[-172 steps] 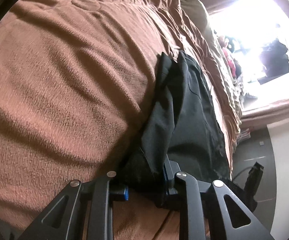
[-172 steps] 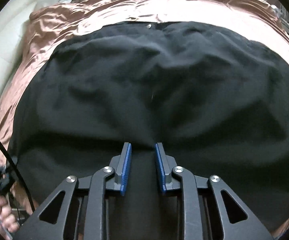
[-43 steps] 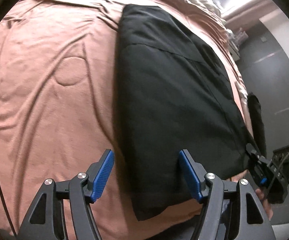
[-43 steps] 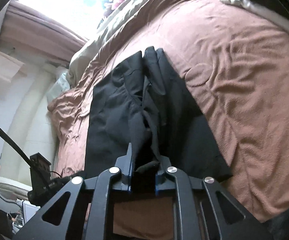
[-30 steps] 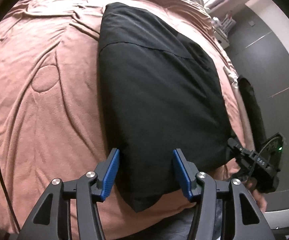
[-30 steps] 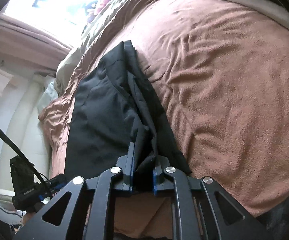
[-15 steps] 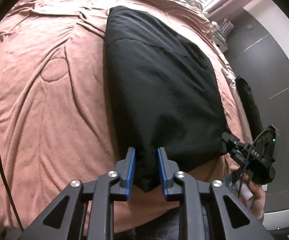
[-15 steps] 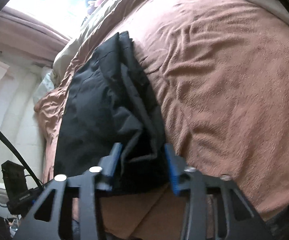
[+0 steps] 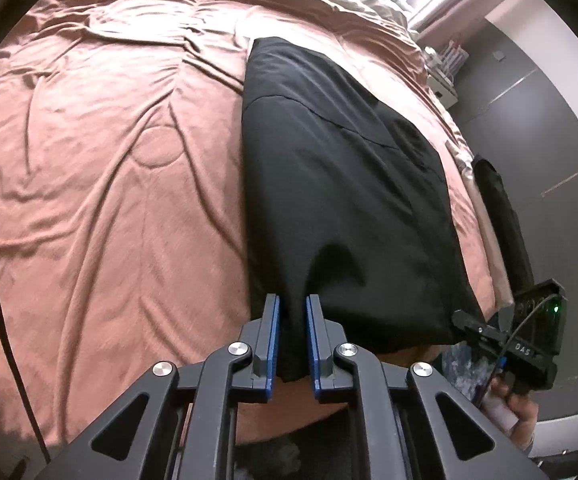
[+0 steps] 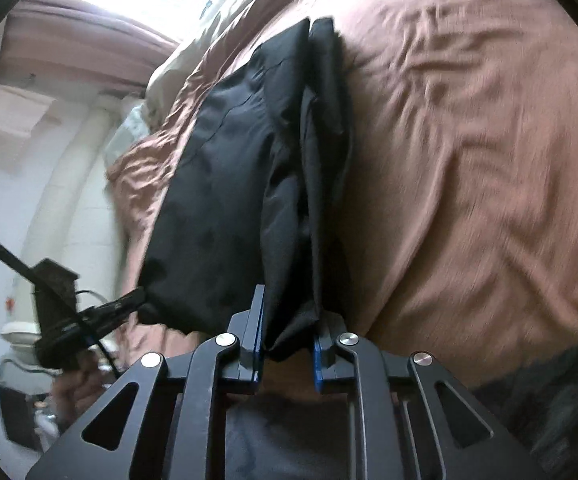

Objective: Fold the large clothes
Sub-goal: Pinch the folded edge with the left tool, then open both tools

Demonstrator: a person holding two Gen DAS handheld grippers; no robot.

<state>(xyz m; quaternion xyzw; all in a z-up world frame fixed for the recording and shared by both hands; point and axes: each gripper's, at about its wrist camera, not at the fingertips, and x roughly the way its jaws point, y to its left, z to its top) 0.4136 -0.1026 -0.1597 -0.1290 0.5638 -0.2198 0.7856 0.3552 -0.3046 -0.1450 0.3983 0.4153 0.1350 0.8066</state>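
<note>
Brown bed (image 9: 101, 184) carried folded black garment (image 9: 341, 184). Left gripper (image 9: 292, 344) clamped its near corner; right gripper (image 10: 288, 334), blurred, apparently narrowed around bunched edge.

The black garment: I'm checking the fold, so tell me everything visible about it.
The black garment is plain, matte woven cloth, folded into a long panel with seams across it, lying flat on the brown bedspread. The left gripper pinches one near corner; the right gripper has bunched layers at the other near corner between its fingers. The near edge is lifted and puckered.
</note>
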